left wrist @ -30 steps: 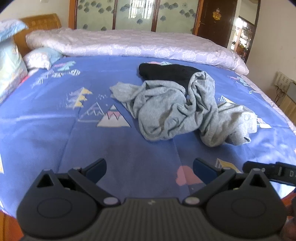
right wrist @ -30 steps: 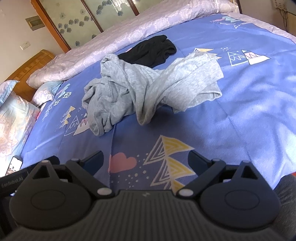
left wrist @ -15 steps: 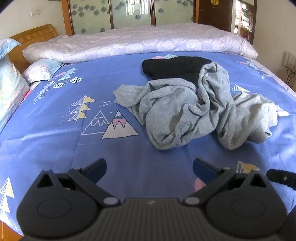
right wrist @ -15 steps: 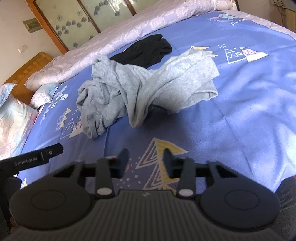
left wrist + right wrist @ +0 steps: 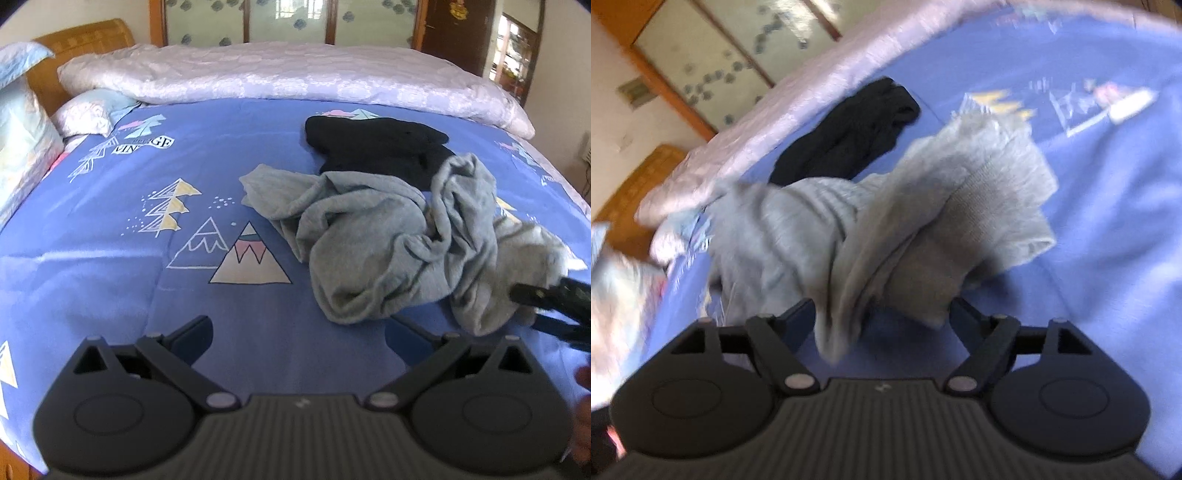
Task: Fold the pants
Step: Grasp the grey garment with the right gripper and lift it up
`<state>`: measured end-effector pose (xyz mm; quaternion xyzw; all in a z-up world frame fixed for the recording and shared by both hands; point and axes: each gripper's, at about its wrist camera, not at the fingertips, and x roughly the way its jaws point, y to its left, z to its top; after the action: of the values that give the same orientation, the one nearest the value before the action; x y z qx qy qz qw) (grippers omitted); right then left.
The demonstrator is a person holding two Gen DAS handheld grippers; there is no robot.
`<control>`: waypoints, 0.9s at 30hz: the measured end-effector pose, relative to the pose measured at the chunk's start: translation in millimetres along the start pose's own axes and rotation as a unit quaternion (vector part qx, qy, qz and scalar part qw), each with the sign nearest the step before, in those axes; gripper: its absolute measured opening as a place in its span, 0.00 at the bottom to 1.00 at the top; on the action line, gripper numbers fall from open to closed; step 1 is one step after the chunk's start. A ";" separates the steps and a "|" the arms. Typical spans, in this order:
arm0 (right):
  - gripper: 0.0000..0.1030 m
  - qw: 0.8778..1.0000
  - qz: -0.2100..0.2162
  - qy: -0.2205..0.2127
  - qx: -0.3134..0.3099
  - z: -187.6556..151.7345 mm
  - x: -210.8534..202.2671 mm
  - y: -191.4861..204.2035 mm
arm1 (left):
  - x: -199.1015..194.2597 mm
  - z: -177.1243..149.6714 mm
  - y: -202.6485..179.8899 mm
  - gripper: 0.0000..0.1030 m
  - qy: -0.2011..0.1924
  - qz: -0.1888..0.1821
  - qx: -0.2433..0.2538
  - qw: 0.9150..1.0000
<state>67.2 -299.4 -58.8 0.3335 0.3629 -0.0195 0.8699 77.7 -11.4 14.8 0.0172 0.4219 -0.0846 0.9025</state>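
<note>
The right hand-held gripper [image 5: 882,314] is opening around the crumpled grey pants [image 5: 886,229]; the left hand-held gripper [image 5: 297,334] hovers released just short of them.

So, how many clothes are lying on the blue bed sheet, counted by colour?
Grey: 1, the crumpled grey pants
Black: 1, the black garment behind them
Total: 2
</note>
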 end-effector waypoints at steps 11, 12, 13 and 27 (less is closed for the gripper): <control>0.12 0.956 -0.083 -0.280 0.025 33.0 -142.1 -58.9 | 17.2 24.2 -13.1 1.00 -0.017 0.007 0.023 1.000; 0.12 0.950 -0.097 -0.294 0.046 33.7 -154.8 -73.4 | 20.6 25.5 -19.9 1.00 -0.021 0.005 0.033 0.999; 0.12 0.943 -0.110 -0.306 0.069 32.9 -167.0 -88.7 | 25.2 27.0 -28.8 1.00 -0.025 0.001 0.046 0.999; 0.12 0.930 -0.125 -0.305 0.163 23.7 -198.0 -138.4 | 125.0 24.3 -88.1 0.26 0.109 -0.034 0.057 0.992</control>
<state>-102.1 -462.2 2.6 0.4001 0.1107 -0.2878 0.8630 160.1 -117.9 -61.6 0.0629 0.5131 -0.1370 0.8450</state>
